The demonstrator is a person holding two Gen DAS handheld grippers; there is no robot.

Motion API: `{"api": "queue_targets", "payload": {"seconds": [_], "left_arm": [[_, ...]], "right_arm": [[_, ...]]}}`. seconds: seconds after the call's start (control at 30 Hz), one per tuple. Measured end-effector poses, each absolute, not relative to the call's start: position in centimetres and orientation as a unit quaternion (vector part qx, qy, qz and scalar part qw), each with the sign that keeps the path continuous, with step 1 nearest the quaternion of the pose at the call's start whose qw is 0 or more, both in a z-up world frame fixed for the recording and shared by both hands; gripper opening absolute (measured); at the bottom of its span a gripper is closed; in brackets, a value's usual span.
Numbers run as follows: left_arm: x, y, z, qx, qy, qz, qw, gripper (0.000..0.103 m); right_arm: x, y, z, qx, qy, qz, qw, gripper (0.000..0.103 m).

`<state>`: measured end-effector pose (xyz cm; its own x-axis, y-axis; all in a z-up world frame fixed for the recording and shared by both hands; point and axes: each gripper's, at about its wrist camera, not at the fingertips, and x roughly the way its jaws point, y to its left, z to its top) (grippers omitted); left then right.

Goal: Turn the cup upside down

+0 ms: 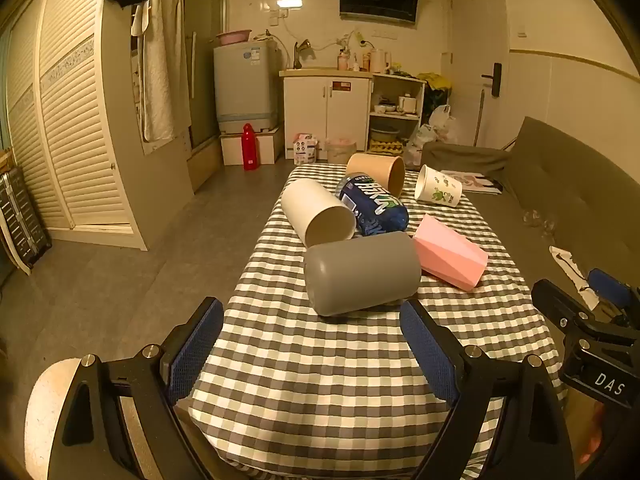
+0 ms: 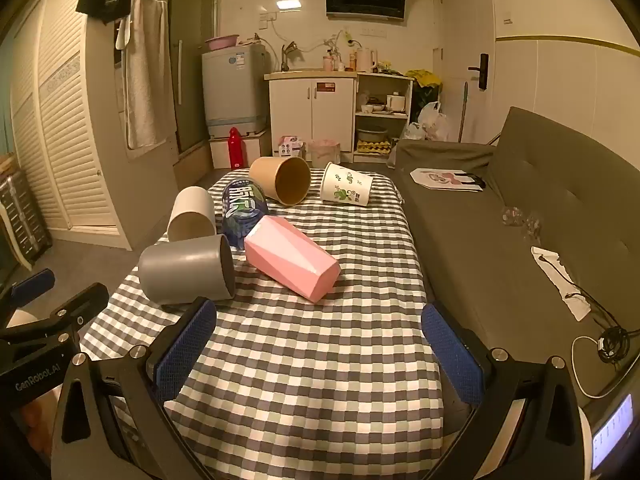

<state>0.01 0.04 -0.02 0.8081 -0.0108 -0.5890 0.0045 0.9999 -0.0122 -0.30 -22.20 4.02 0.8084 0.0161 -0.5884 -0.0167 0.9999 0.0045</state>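
Observation:
Several cups lie on their sides on the checked tablecloth (image 1: 320, 360). Nearest is a grey cup (image 1: 362, 274) (image 2: 186, 272), then a pink faceted cup (image 1: 450, 258) (image 2: 292, 258), a cream cup (image 1: 316, 212) (image 2: 191, 214), a blue printed cup (image 1: 374, 204) (image 2: 242, 210), a brown paper cup (image 1: 376, 172) (image 2: 280, 180) and a white cup with green prints (image 1: 438, 190) (image 2: 346, 188). My left gripper (image 1: 312, 344) is open just short of the grey cup. My right gripper (image 2: 320, 348) is open, nothing between its fingers, short of the pink cup.
A grey sofa (image 2: 520, 220) runs along the table's right side, with a bag, papers and a cable on it. Bare floor (image 1: 140, 260) lies to the left. Cabinets (image 1: 326, 112), a washing machine and a red bottle (image 1: 249, 146) stand at the far wall.

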Motion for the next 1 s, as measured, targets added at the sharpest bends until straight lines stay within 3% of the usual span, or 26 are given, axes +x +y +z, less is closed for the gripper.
{"api": "queue_targets", "payload": {"seconds": [1.0], "left_arm": [[0.18, 0.17, -0.18, -0.002, 0.312, -0.004, 0.95, 0.092]], "right_arm": [[-0.23, -22.08, 3.92, -0.001, 0.314, 0.008, 0.949, 0.103]]}}
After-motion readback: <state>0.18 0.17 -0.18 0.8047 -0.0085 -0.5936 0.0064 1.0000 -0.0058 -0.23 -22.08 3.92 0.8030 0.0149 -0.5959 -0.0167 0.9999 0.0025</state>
